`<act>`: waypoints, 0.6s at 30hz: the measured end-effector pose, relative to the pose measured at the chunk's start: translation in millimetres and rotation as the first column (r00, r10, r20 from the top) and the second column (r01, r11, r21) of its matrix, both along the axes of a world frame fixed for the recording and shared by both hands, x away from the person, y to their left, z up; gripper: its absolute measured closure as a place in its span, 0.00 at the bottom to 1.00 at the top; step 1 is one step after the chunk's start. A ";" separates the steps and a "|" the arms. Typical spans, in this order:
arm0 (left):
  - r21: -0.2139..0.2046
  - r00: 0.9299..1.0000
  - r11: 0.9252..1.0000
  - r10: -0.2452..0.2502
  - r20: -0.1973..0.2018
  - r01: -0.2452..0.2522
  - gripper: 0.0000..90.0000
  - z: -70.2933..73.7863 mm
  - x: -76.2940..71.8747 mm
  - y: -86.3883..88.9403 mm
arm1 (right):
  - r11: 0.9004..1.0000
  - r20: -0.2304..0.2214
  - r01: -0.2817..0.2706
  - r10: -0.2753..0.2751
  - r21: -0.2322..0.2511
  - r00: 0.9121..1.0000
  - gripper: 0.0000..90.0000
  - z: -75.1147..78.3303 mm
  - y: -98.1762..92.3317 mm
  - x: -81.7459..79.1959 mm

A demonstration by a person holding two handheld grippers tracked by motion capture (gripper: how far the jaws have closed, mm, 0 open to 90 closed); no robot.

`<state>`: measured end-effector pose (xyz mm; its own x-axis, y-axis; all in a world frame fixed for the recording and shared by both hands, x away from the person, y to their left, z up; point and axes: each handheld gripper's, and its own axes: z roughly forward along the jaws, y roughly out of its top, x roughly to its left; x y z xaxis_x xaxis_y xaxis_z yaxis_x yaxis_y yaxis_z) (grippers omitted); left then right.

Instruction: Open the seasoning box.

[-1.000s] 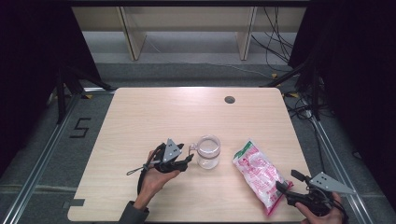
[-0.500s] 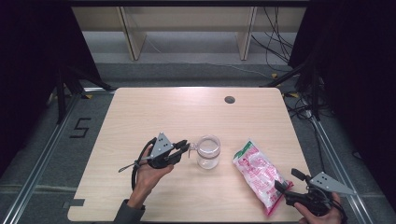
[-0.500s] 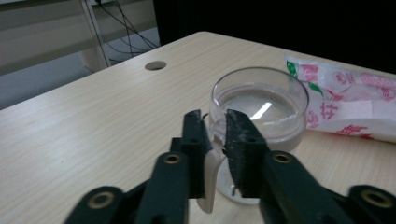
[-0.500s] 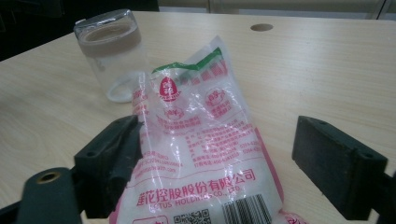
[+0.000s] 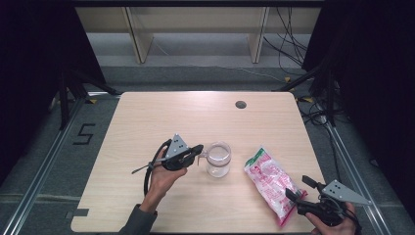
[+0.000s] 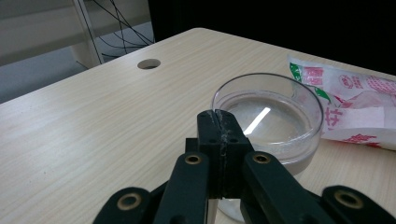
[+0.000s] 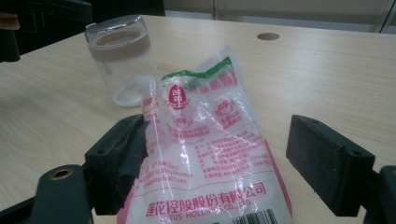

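A clear glass jar stands open-topped near the middle of the wooden table. My left gripper reaches it from the left. Its jaws have just been closing and now stand pressed together on the jar's near rim. A clear bag with red and green print, holding white grains, lies flat to the jar's right. My right gripper is open at the bag's near end, one jaw on each side, and the left jaw touches the bag's edge.
A round cable hole sits in the table's far right part. Shelving legs and cables stand on the floor beyond the far edge. Bare tabletop spreads left of and beyond the jar.
My left gripper's jaws, open a second ago, have closed at the jar's left rim, and that hand shifted slightly up the table. The jar, the bag and my right gripper have stayed put.
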<state>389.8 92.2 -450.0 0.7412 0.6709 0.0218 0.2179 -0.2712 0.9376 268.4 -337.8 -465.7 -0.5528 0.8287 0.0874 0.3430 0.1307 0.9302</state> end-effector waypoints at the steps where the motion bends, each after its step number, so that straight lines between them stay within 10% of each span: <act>1: -0.001 1.000 1.000 -0.002 -0.005 0.002 0.99 -2.0 1.4 -1.1 | 1.000 -0.002 0.003 -0.003 0.008 1.000 0.25 0.8 1.1 -0.1; 18: 0.003 1.000 1.000 -0.002 -0.004 0.002 0.99 -2.9 1.3 -1.1 | 0.992 0.005 -0.128 0.128 -0.001 0.992 0.55 20.8 50.7 21.5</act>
<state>391.1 91.1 -452.9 0.7425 0.6695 0.0210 0.2211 -0.2746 0.9358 290.0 -287.1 -445.0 -0.6548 0.7511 0.0840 0.3186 0.1735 0.9319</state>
